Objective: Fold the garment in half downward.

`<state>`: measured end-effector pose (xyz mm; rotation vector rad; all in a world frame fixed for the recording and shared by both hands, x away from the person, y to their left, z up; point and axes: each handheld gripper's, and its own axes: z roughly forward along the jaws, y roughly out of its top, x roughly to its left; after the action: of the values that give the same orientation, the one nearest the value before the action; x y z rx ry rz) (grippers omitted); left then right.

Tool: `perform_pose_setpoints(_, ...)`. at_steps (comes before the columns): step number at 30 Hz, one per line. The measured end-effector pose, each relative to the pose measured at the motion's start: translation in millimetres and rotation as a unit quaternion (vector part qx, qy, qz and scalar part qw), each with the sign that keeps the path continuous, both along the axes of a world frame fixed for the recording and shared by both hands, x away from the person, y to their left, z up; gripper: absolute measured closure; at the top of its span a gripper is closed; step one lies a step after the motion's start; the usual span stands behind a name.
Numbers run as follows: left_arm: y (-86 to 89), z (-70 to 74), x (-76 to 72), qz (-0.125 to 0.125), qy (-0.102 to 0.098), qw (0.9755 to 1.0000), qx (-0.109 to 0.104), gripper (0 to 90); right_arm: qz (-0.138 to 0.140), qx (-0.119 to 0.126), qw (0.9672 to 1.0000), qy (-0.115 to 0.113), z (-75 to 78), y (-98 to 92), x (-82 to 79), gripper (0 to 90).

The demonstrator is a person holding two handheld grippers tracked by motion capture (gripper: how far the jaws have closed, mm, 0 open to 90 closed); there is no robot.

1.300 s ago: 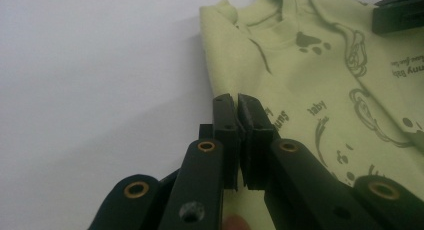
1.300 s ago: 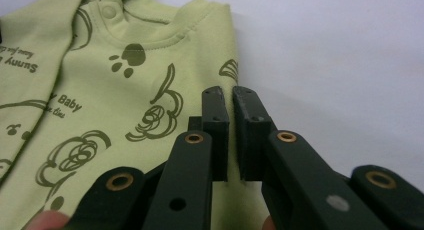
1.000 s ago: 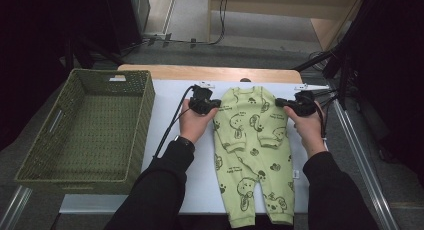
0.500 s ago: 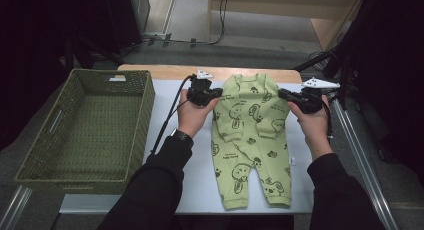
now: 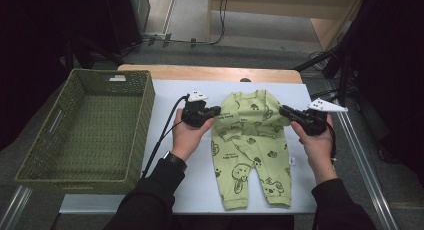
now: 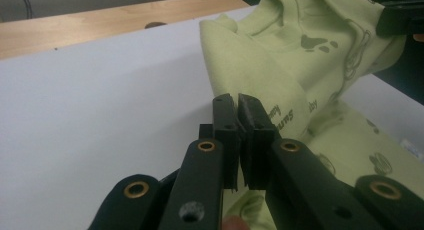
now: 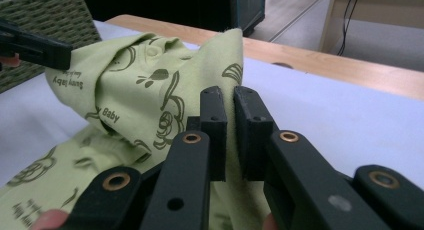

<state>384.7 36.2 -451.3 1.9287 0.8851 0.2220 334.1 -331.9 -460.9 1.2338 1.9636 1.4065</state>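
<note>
A light green baby onesie (image 5: 250,155) with dark prints lies on the white table sheet (image 5: 170,90), legs toward the person. My left gripper (image 5: 216,110) is shut on its left shoulder and my right gripper (image 5: 284,110) on its right shoulder. The upper part is raised and bunched between them. In the left gripper view the jaws (image 6: 237,102) pinch the onesie (image 6: 280,55) at its edge. In the right gripper view the cloth (image 7: 150,75) runs between the closed pads of that gripper (image 7: 230,97).
A green woven basket (image 5: 145,120) stands empty at the left of the sheet. A wooden table edge (image 5: 210,72) runs along the far side. A metal rail (image 5: 360,160) borders the right side, with dark floor and cables beyond.
Both hands slid the onesie away from the person, bringing its legs up the table. They then drew back toward the person, and the garment's top came back with them, raised and bunched.
</note>
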Motion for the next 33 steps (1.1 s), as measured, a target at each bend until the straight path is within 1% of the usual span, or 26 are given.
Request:
perform_pose_setpoints(3,0.9,-4.6,-11.1,-0.008,-0.003,1.0,0.001,86.1,0.004,0.004,1.0,0.004,-5.8,0.3,-11.7,81.7)
perform_pose_setpoints(4,1.1,-6.1,-13.7,-0.01,-0.002,0.9999,-0.002,86.1,0.005,0.005,1.0,0.004,-9.4,0.6,-16.4,81.7)
perform_pose_setpoints(5,1.1,-8.8,-18.0,-0.012,-0.001,0.9999,-0.005,86.1,0.006,0.003,1.0,0.006,-11.6,1.0,-19.0,81.7)
perform_pose_setpoints(8,1.3,-14.9,-27.0,-0.019,0.0,0.9998,-0.004,86.1,0.004,0.001,0.9999,0.016,-21.9,0.7,-29.7,81.7)
perform_pose_setpoints(13,3.4,-27.6,-45.0,-0.027,0.01,0.9995,-0.014,86.1,0.002,0.011,0.9995,0.029,-35.4,-1.7,-45.0,81.7)
perform_pose_setpoints(15,3.9,-32.4,-51.3,-0.03,0.011,0.9994,-0.013,86.0,0.004,0.01,0.9993,0.034,-40.7,-1.0,-51.3,81.7)
perform_pose_setpoints(18,4.7,-40.5,-58.0,-0.034,0.022,0.9991,-0.011,86.0,0.004,0.006,0.9985,0.054,-49.4,1.8,-60.1,81.7)
perform_pose_setpoints(19,5.1,-43.7,-60.0,-0.035,0.033,0.9988,-0.012,85.8,0.002,0.004,0.9981,0.062,-51.8,3.1,-62.4,81.7)
perform_pose_setpoints(20,5.1,-45.0,-60.8,-0.034,0.035,0.9988,-0.01,85.8,0.0,-0.001,0.9974,0.072,-54.3,4.2,-64.6,81.7)
perform_pose_setpoints(21,5.1,-45.0,-60.8,-0.034,0.035,0.9988,-0.01,85.8,0.0,-0.001,0.9974,0.072,-54.3,4.2,-64.6,81.7)
perform_pose_setpoints(22,5.1,-50.5,-64.6,-0.035,0.037,0.9987,0.003,85.8,-0.003,0.005,0.9959,0.091,-58.1,4.3,-66.9,81.7)
perform_pose_setpoints(24,5.2,-54.1,-66.2,-0.034,0.042,0.9985,0.011,85.7,-0.006,0.01,0.9945,0.104,-61.2,4.8,-68.6,81.6)
perform_pose_setpoints(26,4.6,-56.2,-66.9,-0.033,0.047,0.9981,0.022,85.7,-0.009,0.009,0.9937,0.112,-63.8,5.7,-69.4,81.5)
perform_pose_setpoints(29,0.6,-57.8,-67.6,-0.037,0.051,0.9971,0.043,85.4,-0.011,0.001,0.9938,0.111,-63.3,7.1,-69.8,81.4)
perform_pose_setpoints(30,-0.2,-57.7,-67.4,-0.038,0.051,0.9969,0.046,84.6,-0.011,0.001,0.9937,0.112,-63.9,7.1,-69.6,81.3)
perform_pose_setpoints(31,-0.2,-57.1,-67.0,-0.038,0.05,0.997,0.045,82.7,-0.011,0.002,0.9936,0.112,-63.9,7.0,-69.7,81.3)
perform_pose_setpoints(33,0.6,-55.0,-65.2,-0.036,0.052,0.9974,0.034,74.8,-0.011,0.003,0.9936,0.112,-64.0,6.9,-69.9,81.3)
